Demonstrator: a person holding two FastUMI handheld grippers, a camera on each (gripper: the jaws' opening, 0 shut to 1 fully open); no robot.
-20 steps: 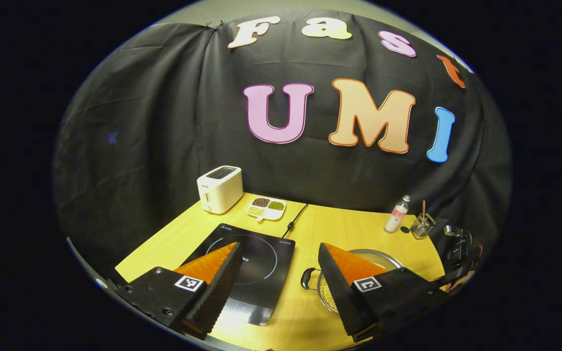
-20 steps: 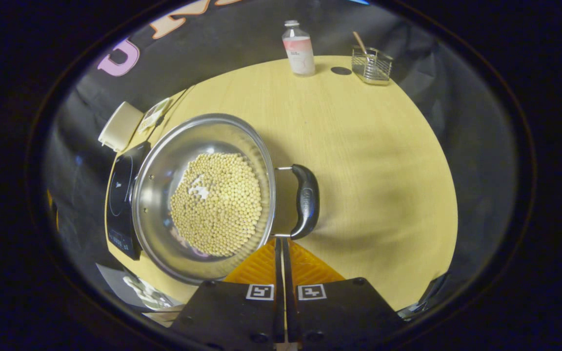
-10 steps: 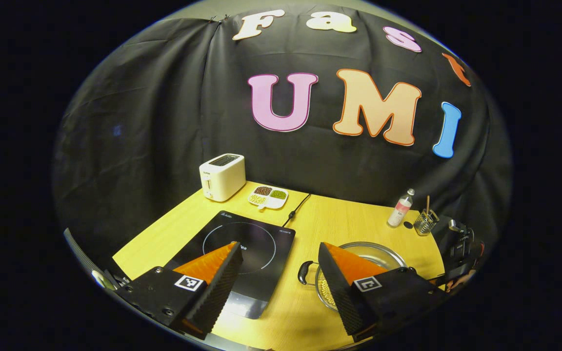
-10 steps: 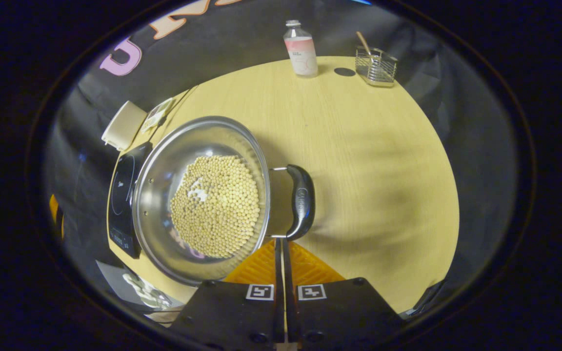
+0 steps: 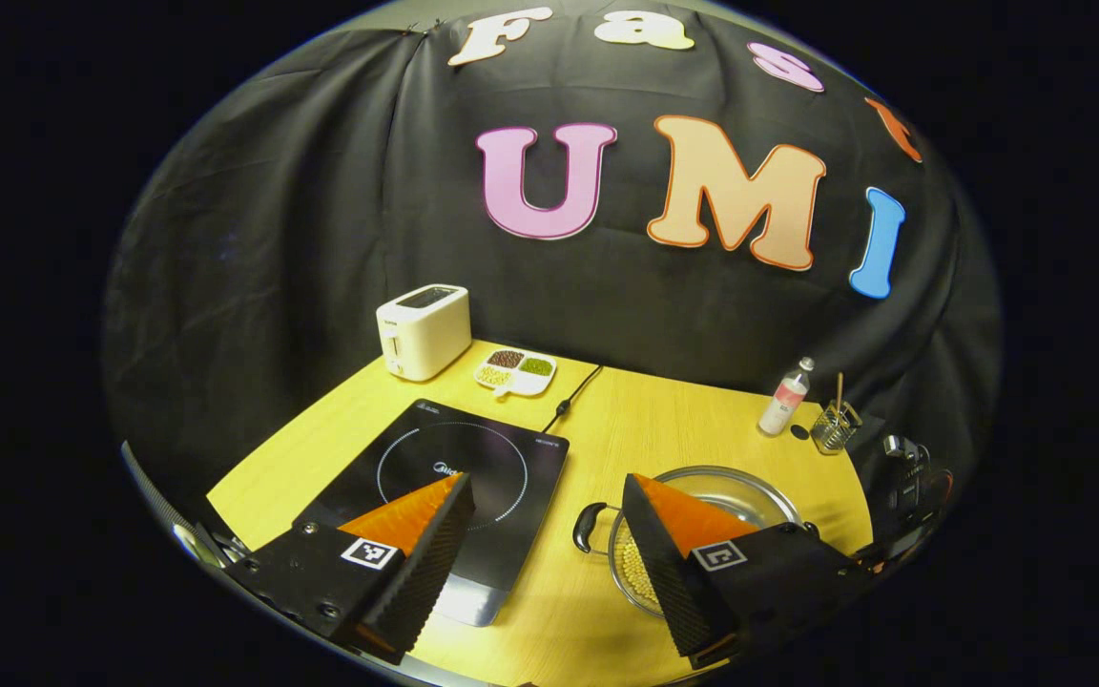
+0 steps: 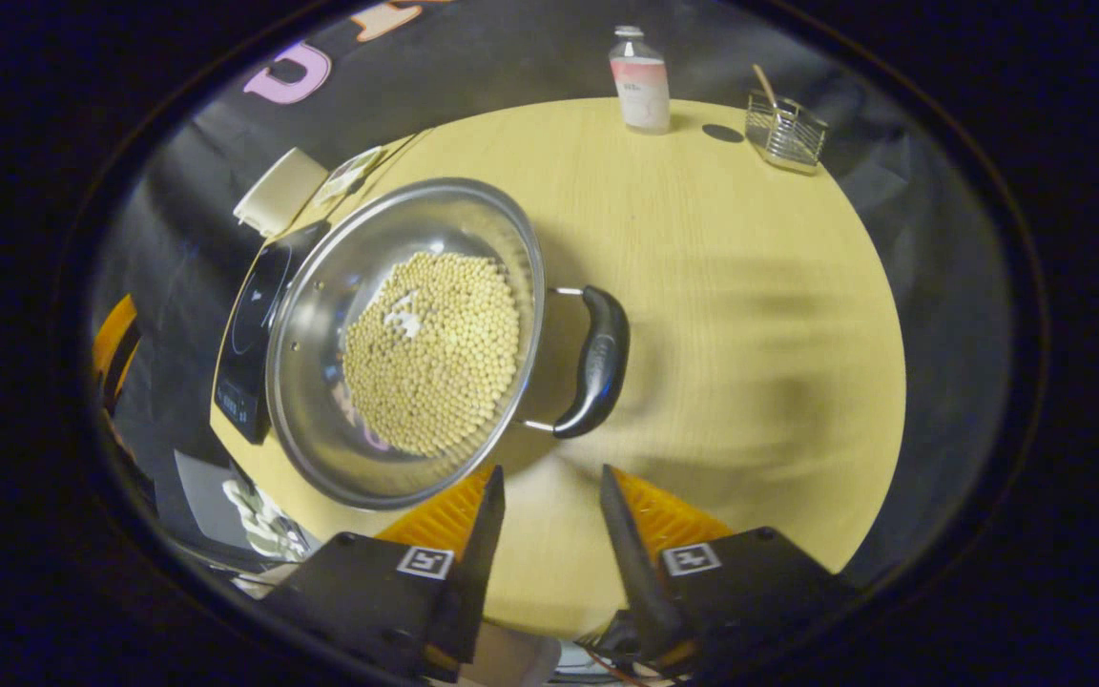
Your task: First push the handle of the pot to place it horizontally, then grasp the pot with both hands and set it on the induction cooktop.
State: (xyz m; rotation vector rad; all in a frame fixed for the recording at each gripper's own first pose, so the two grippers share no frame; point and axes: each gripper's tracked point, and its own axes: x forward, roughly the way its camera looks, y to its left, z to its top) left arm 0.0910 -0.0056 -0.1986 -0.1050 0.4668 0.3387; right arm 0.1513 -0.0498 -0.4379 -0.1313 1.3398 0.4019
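The pot [image 6: 406, 339] is seen on the yellow table [image 6: 750, 286], just beside the induction cooktop [image 6: 259, 305]. It is full of small yellow beans [image 6: 435, 348]. One black handle [image 6: 595, 361] is turned toward the right gripper [image 6: 548, 482], and the other handle [image 5: 588, 527] is seen in the left gripper view, near the cooktop's edge.

Half a second ago the right gripper's fingers were pressed together and their tips were right by the handle. Now a wide gap is seen between them, and nothing is held. They have been pulled back, so bare table is seen between the tips and the handle. The pot has been turned a little since then.

The left gripper [image 5: 549, 491] is held wide apart above the table, with nothing between its fingers, just as before. More of the cooktop is seen in front of it than before.

At the back a toaster [image 5: 422, 330], a bottle [image 6: 640, 78] and a wire holder [image 6: 784, 131] are seen.
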